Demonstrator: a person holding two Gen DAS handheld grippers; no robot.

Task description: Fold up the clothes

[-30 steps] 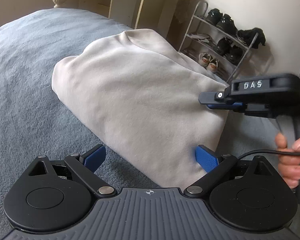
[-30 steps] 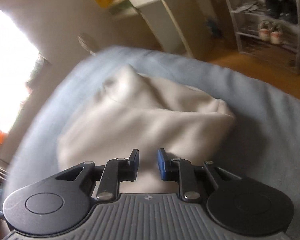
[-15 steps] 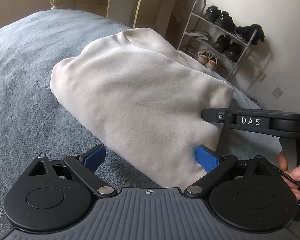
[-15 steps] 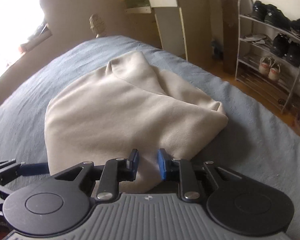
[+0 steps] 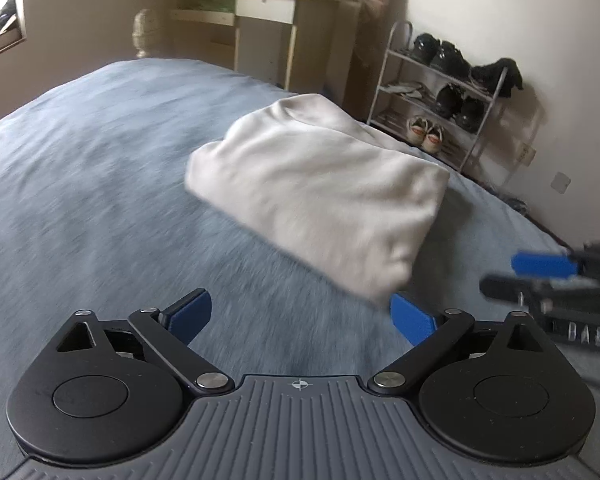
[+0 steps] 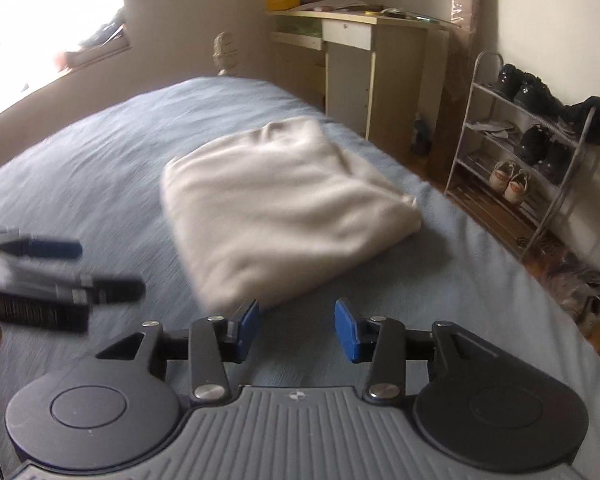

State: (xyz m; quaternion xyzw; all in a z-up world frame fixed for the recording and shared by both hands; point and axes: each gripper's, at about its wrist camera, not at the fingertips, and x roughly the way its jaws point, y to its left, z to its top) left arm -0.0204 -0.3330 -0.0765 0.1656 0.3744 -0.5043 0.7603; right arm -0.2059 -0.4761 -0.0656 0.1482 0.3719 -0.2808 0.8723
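Note:
A cream garment (image 5: 320,188) lies folded into a thick rectangle on the blue-grey bed (image 5: 80,200); the right wrist view shows the same garment (image 6: 284,208) a little ahead of the fingers. My left gripper (image 5: 302,314) stands wide open above bare bedding, short of the garment's near corner. My right gripper (image 6: 298,326) has its jaws opening, with nothing between them, just off the garment's near edge. Each gripper shows blurred at the edge of the other's view.
A metal shoe rack (image 6: 540,152) with dark shoes and white sneakers stands by the wall on the right. A pale desk (image 6: 364,48) sits beyond the bed's far end. Clothes lie on the wooden floor (image 6: 580,288) beside the bed.
Both grippers have drawn back and up from the garment, which now looks smaller and farther. The right gripper's jaws went from nearly shut to spread apart. The right gripper rolled level.

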